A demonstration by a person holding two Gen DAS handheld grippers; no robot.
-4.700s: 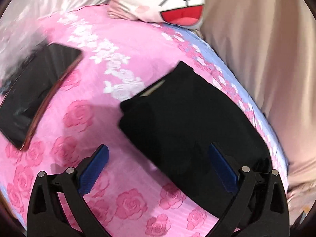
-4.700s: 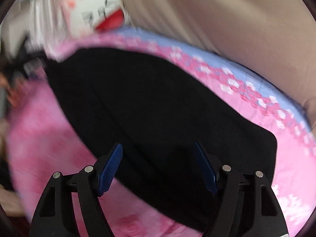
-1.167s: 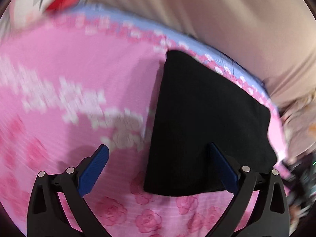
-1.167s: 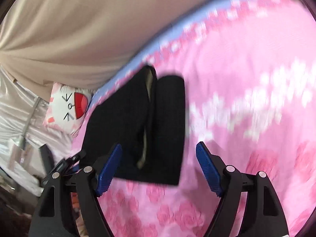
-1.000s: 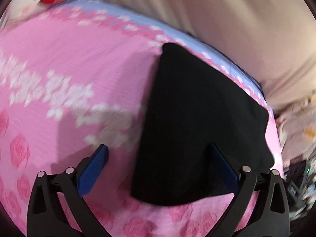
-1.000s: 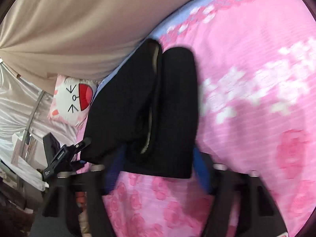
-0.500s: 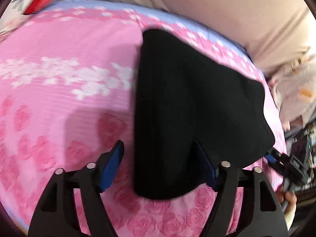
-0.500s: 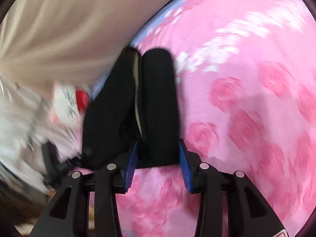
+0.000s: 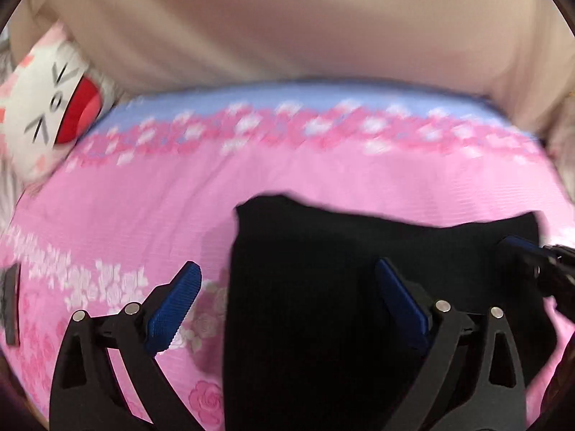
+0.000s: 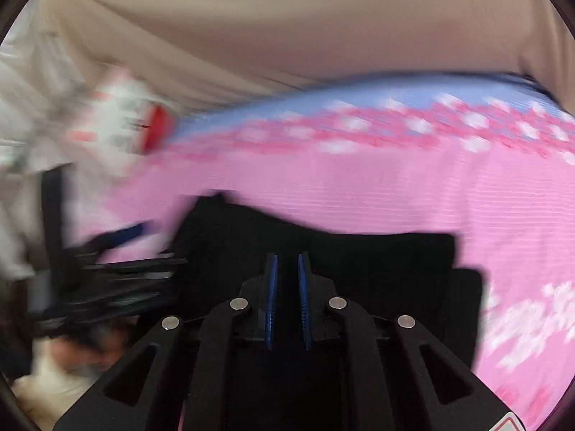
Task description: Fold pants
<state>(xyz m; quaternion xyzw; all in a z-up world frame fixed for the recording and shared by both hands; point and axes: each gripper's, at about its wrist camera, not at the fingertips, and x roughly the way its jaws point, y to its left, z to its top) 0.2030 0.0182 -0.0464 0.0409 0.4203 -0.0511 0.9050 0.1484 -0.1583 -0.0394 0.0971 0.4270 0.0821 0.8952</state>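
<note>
The black pants (image 9: 359, 287) lay folded into a compact bundle on the bed (image 9: 179, 186), on its pink flowered sheet, well short of the blue band along the far edge. Behind the bed hung a beige curtain (image 9: 287, 18), and a white pillow with a cartoon face (image 9: 46, 107) sat at the far left corner.

The left gripper (image 9: 287, 301) hovered with its jaws spread wide. The left blue pad (image 9: 172, 307) was over bare pink sheet just beside the bundle's left edge, while the right pad (image 9: 400, 305) was over the black cloth, so the edge of the pants ran between the two jaws; nothing was pinched there, and whether either pad touched the fabric could not be told.

The right gripper (image 10: 287, 298) had its jaws drawn nearly together, only a narrow slot between the blue pads (image 10: 271, 298). The pants (image 10: 359, 262) filled the view directly ahead of and under the jaws, and dark cloth showed in the slot (the frame was blurred by motion, so a firm grip could not be confirmed). In the left wrist view this gripper (image 9: 532, 255) appeared at the bundle's right end. In the right wrist view the bundle showed two stacked layers at its right side, and the left gripper (image 10: 118, 251) was a dark smear at its left end.
</note>
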